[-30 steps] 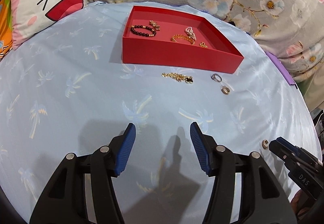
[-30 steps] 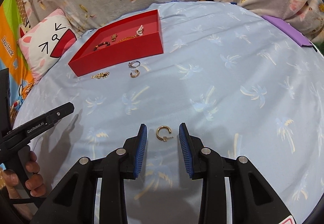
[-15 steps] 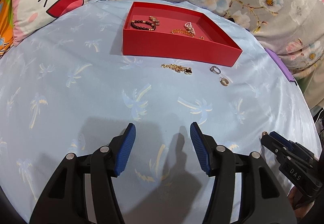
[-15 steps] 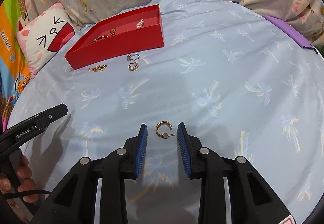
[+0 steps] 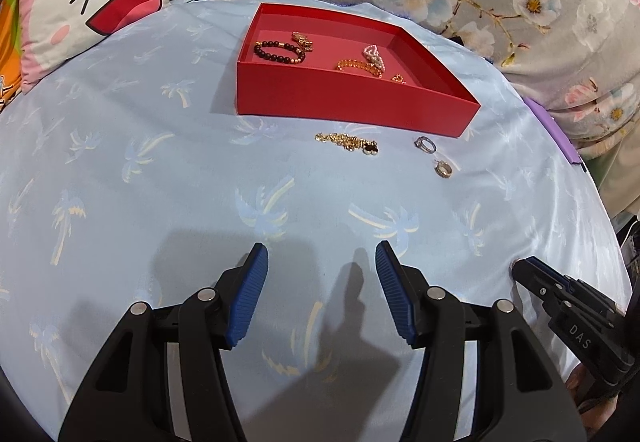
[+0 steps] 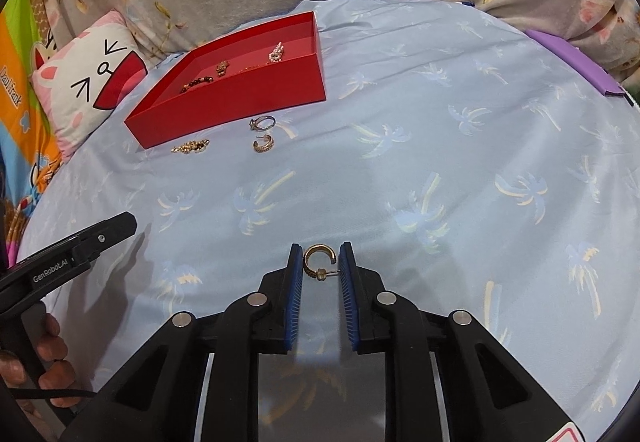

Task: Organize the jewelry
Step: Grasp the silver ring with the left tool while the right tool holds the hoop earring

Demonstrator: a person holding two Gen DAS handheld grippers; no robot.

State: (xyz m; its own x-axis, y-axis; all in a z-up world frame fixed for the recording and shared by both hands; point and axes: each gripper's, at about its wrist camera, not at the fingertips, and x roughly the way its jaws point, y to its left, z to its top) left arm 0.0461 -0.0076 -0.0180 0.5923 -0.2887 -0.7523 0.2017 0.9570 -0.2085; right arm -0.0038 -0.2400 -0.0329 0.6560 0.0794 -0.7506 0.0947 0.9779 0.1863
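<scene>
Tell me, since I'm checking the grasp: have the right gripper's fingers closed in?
Yes. The right gripper has narrowed around the gold hoop earring, which lies unmoved on the blue cloth.

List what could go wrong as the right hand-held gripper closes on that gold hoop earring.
1. The gold hoop earring lies flat on the soft blue sheet; the right hand-held gripper has pads on either side of it, and the thin hoop may slip or flip as they close.
2. Its post points toward one pad and could bend or snag.
3. The pads might pinch sheet fabric too.
4. The red tray is far off, so a weak grip risks a drop.
</scene>
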